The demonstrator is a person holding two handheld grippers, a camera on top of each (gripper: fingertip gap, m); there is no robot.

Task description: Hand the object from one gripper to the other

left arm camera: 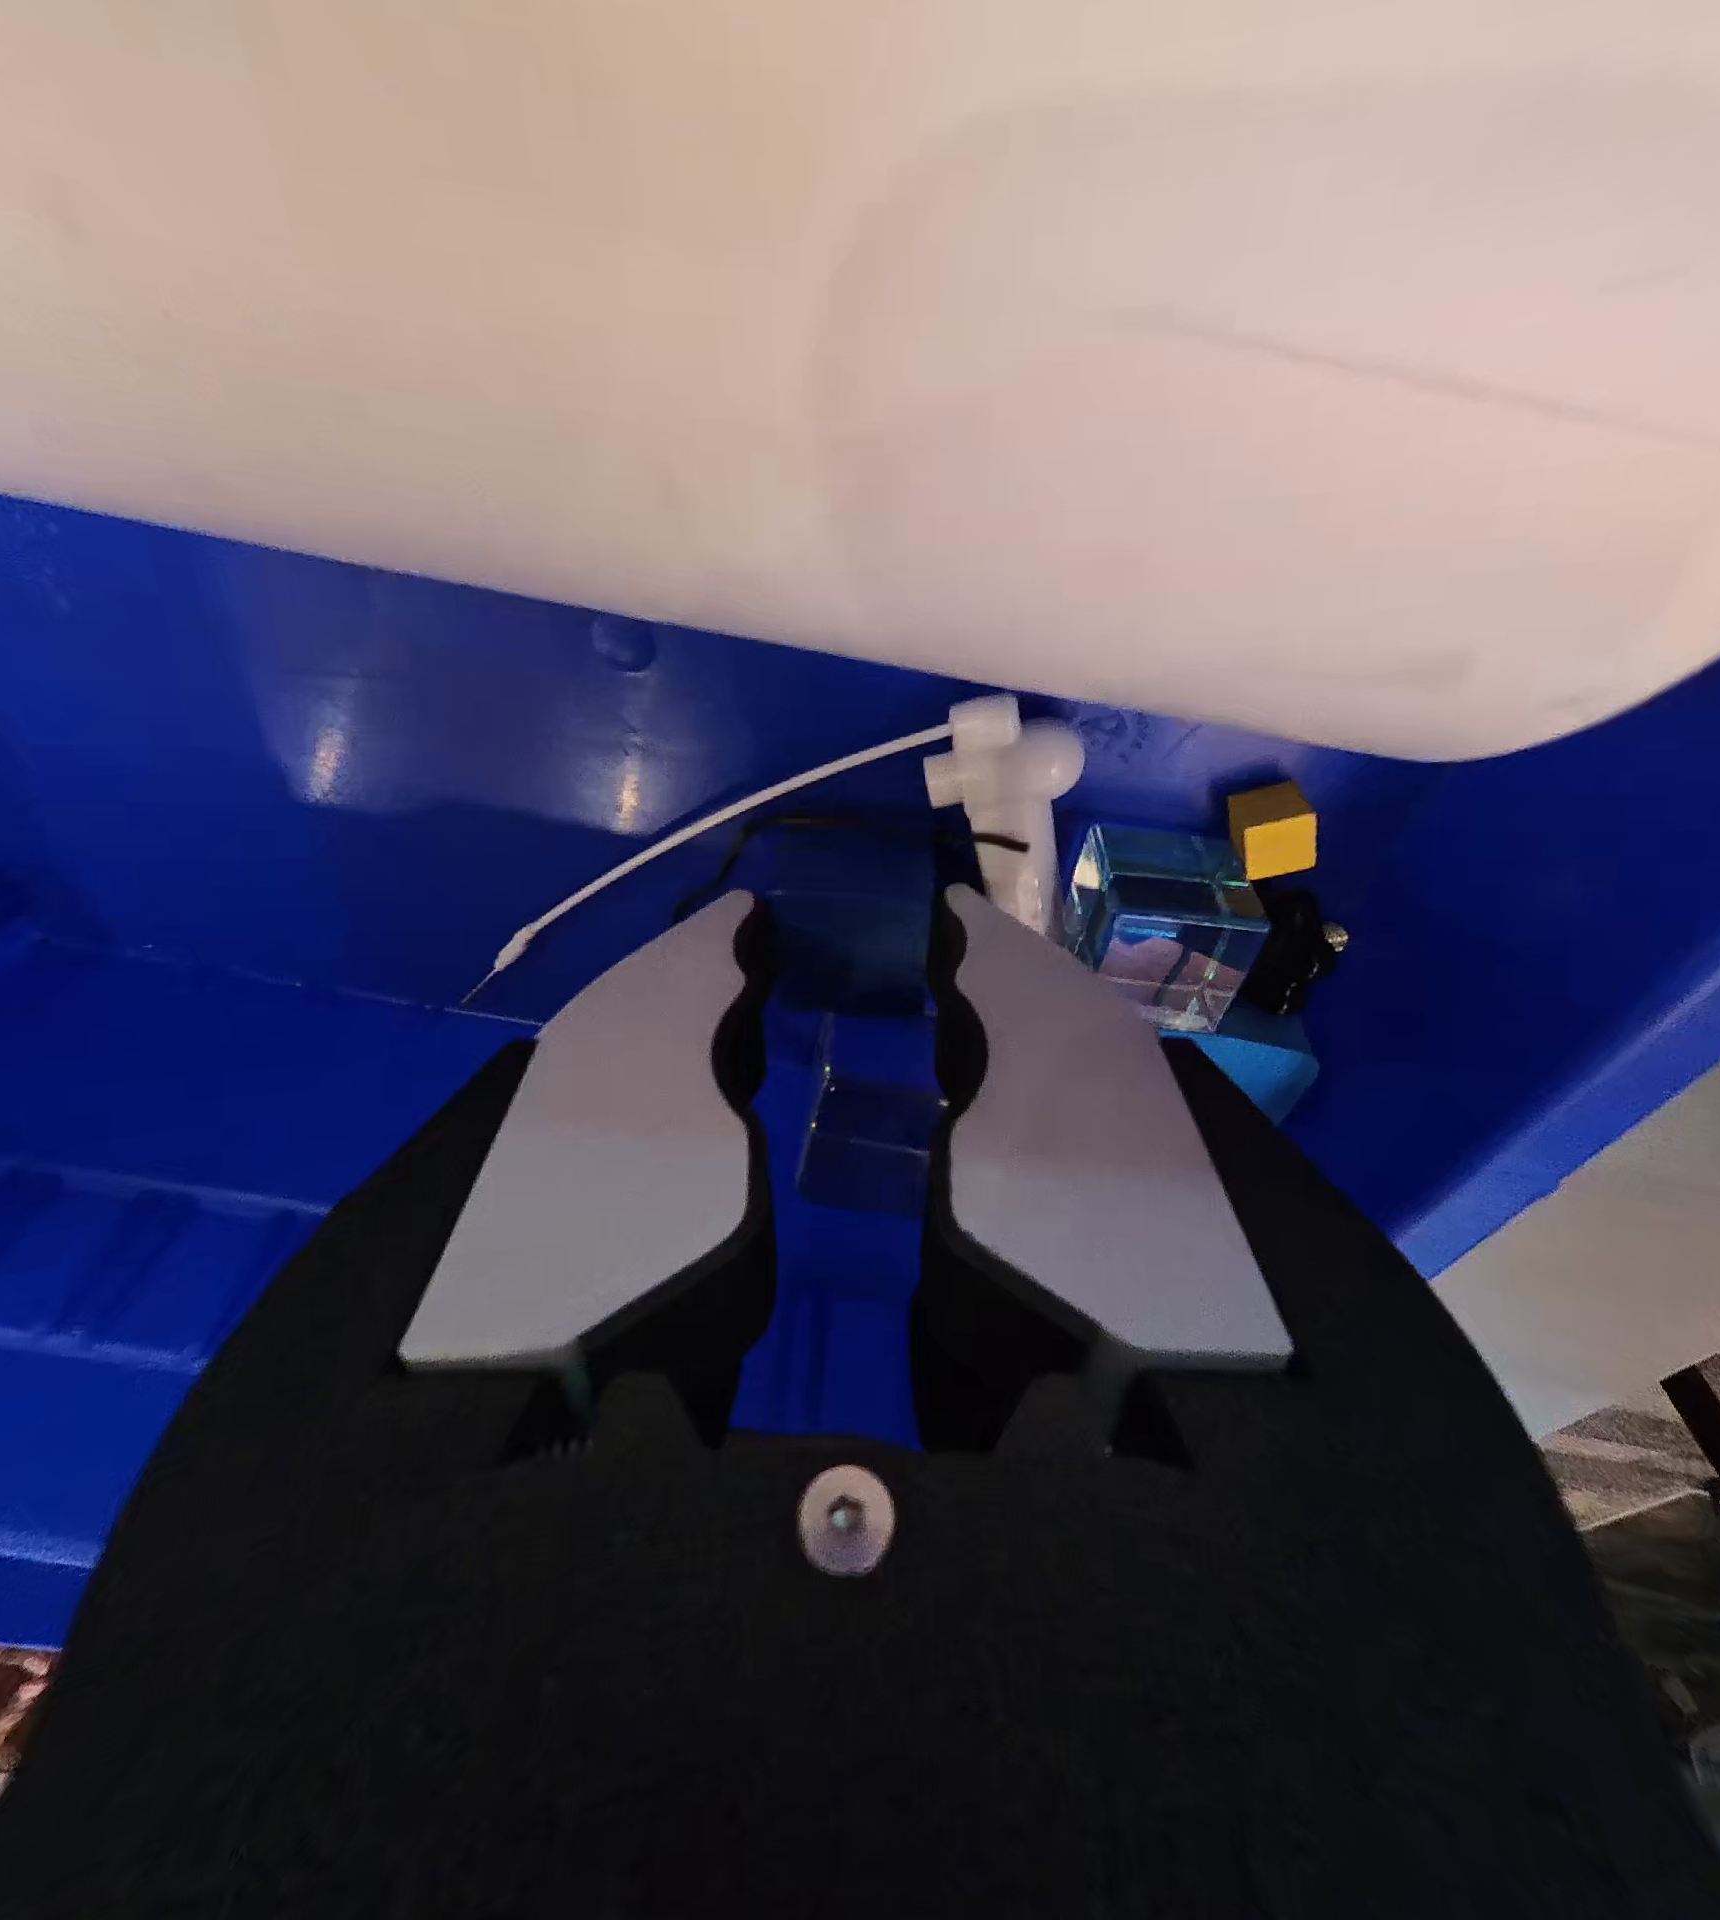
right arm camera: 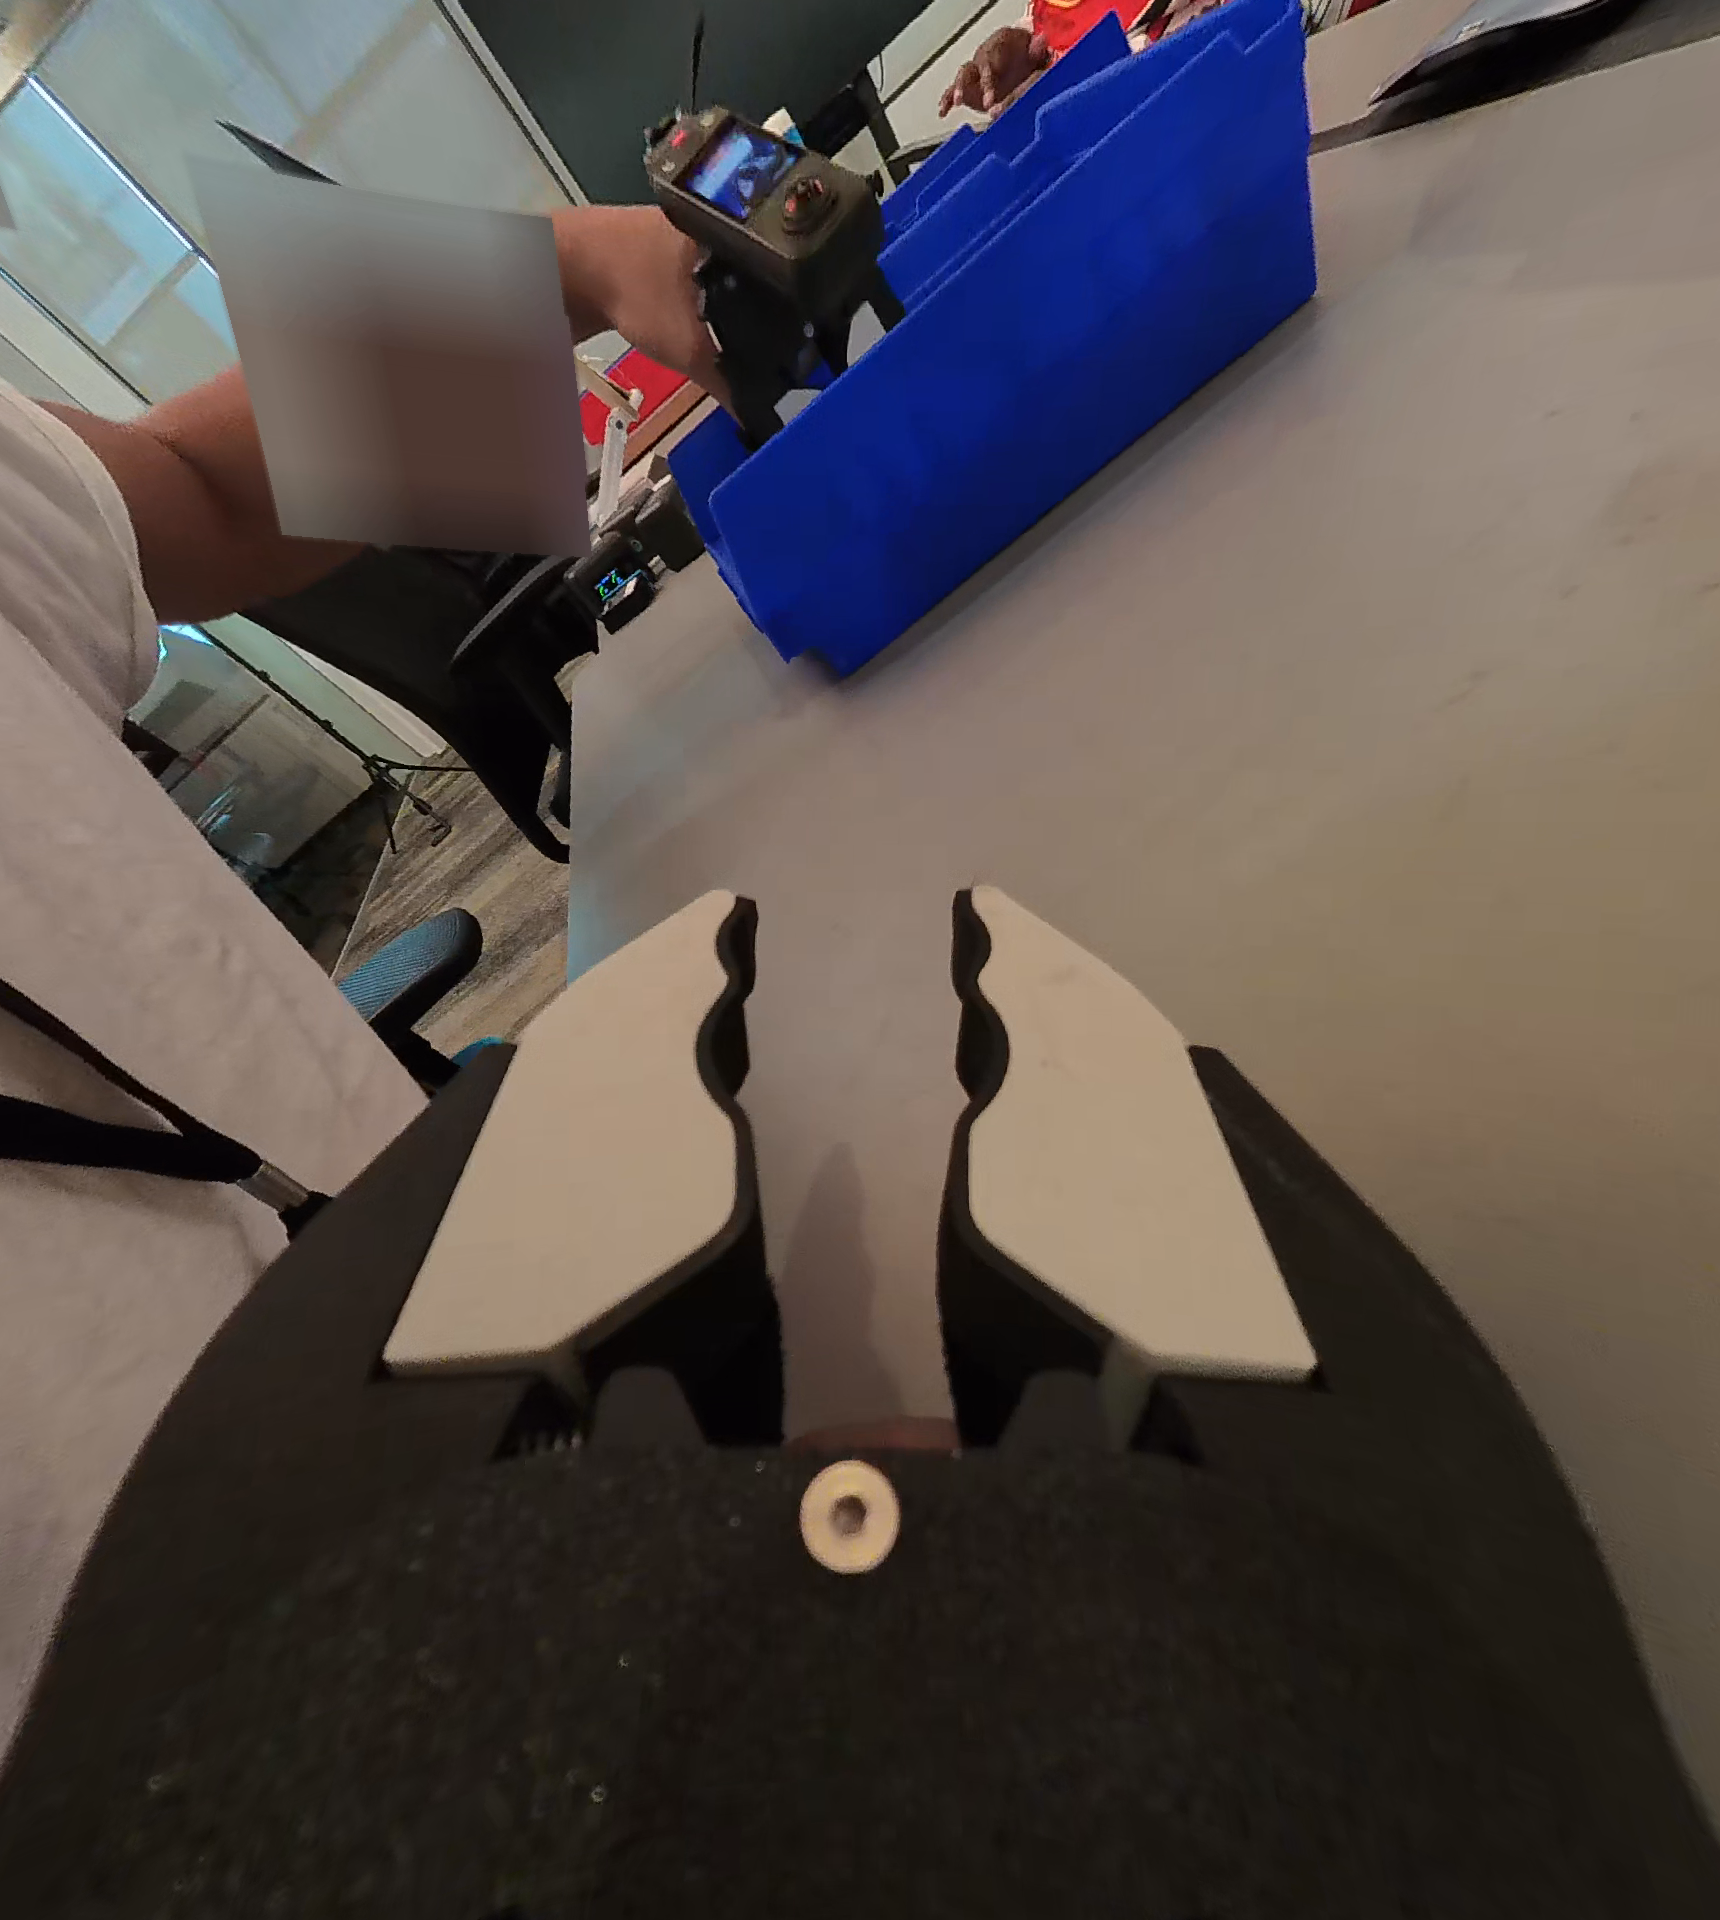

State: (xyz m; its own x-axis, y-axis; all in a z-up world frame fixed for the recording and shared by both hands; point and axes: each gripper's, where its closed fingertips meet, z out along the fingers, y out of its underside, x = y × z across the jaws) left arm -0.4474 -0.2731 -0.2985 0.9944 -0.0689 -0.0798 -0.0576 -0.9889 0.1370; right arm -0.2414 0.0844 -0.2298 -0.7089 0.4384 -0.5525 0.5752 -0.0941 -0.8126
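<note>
In the left wrist view my left gripper [left arm camera: 851,904] is down inside a blue bin [left arm camera: 212,727], jaws apart. A dark blue block [left arm camera: 851,961] sits between its fingertips, and a small clear cube [left arm camera: 866,1143] lies lower between the fingers; I cannot tell if either is touched. In the right wrist view my right gripper [right arm camera: 856,914] is open and empty above the grey table [right arm camera: 1355,831]. The left gripper [right arm camera: 783,270] shows farther off, held by a hand and reaching into the blue bin [right arm camera: 1043,416].
In the bin's corner lie a white plastic part with a long thin tail [left arm camera: 1012,769], a blue-tinted clear cube [left arm camera: 1162,935], a yellow cube [left arm camera: 1274,831], a black piece [left arm camera: 1292,956] and a light blue block [left arm camera: 1251,1065]. A person in white stands at the left [right arm camera: 56,935]. Tip to tip, the grippers are about 40 cm apart.
</note>
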